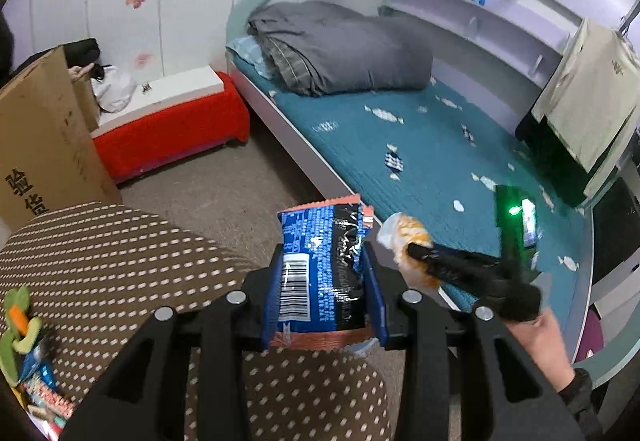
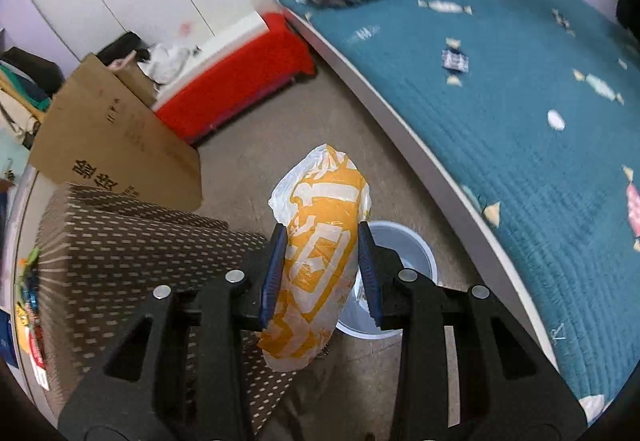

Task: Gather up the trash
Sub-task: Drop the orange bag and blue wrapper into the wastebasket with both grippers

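Observation:
A blue snack packet [image 1: 320,261] with a barcode stands upright between the pads of my left gripper [image 1: 324,281], which is shut on it above the dotted stool. My right gripper [image 2: 320,269] is shut on a crumpled orange-and-white wrapper [image 2: 320,241], which hangs down past the pads. Under it on the floor stands a round grey bin [image 2: 420,253], partly hidden by the wrapper. The left wrist view shows the right gripper [image 1: 412,253] coming in from the right with the orange wrapper [image 1: 404,229] at its tip, beside the blue packet.
A brown stool with white dots [image 1: 120,261] sits left of the bin. Behind it are a cardboard box [image 1: 44,145] and a red box [image 1: 172,125]. The bed with a teal cover [image 1: 420,161], grey duvet [image 1: 340,49] and small candy-shaped pieces fills the right.

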{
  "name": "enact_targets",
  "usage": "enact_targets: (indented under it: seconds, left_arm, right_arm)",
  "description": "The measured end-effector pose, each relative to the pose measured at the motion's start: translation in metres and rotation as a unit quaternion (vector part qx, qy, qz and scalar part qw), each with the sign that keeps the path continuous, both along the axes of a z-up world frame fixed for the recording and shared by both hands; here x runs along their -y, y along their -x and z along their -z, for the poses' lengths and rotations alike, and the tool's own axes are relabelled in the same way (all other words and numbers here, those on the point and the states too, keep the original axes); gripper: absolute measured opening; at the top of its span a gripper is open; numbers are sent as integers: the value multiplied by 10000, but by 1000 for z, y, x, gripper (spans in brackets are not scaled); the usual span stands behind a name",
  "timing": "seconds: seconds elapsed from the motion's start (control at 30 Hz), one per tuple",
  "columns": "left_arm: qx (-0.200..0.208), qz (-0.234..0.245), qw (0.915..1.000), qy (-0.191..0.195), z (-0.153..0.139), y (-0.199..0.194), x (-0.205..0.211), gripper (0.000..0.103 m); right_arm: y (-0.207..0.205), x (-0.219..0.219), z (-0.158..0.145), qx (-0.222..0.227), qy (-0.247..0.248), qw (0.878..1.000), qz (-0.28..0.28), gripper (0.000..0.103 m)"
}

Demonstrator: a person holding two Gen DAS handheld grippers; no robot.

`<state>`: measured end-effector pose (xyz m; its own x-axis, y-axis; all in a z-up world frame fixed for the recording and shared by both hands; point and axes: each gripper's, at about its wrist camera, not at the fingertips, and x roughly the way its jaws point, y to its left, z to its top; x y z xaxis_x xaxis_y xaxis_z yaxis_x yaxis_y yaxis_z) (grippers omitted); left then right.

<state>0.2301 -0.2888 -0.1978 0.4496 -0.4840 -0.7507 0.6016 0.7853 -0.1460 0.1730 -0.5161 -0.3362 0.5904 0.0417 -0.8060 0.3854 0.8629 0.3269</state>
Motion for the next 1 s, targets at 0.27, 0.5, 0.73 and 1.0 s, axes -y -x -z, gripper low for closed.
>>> enact_targets:
  seconds: [0.27,0.5,0.73,1.0]
  left_arm:
    - [-439,344,9969,-558,47,-22,61,36]
    - [-721,765,9891,-1027,82,-29,112,36]
    - [-957,971,9816,-1337,104,-36,144,73]
    - [-581,427,9904,-1178,77,-39,123,94]
  right_arm:
    - [-2,31,61,-331,-505,9973,421,80]
    - [30,56,21,279,-415,9952,839,89]
    - [49,61,-30,817,-153,9924,909,93]
    - [60,51,-50,1001,-69,9897,1020,97]
